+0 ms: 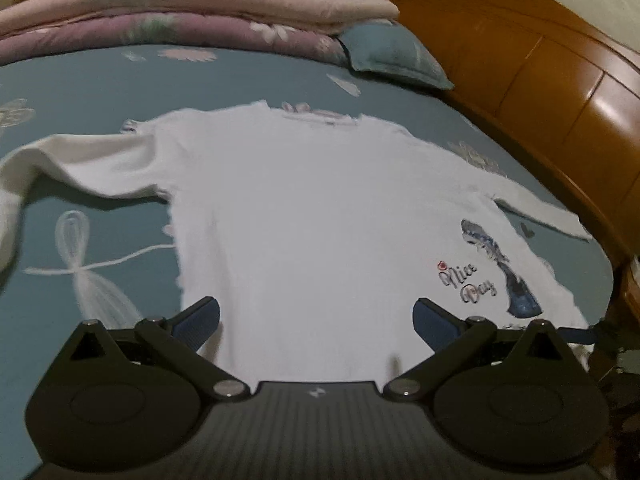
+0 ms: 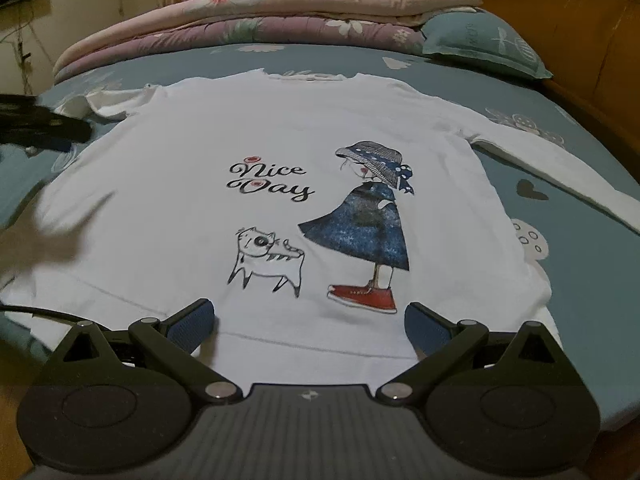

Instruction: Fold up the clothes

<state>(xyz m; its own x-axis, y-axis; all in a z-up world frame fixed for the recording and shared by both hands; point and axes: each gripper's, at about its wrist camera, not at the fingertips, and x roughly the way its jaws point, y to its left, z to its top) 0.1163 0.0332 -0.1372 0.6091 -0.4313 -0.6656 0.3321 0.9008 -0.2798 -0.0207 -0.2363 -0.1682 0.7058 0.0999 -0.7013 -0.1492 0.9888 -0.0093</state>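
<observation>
Lying flat at frame centre, white long-sleeved shirt (image 2: 280, 128) is seen on teal bedsheet (image 2: 592, 280); left gripper (image 1: 316, 320) and right gripper (image 2: 310, 320) are held spread wide, empty.

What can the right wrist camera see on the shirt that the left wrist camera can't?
Only the right wrist view shows the whole print: the cat, the girl's hat and her red shoe.

Only the left wrist view shows the shirt's long sleeve stretched across the bed, and the right gripper's edge.

Both show the white shirt lying flat, print up, the "Nice Day" words, the folded quilts, the pillow, and an open gripper holding nothing.
</observation>
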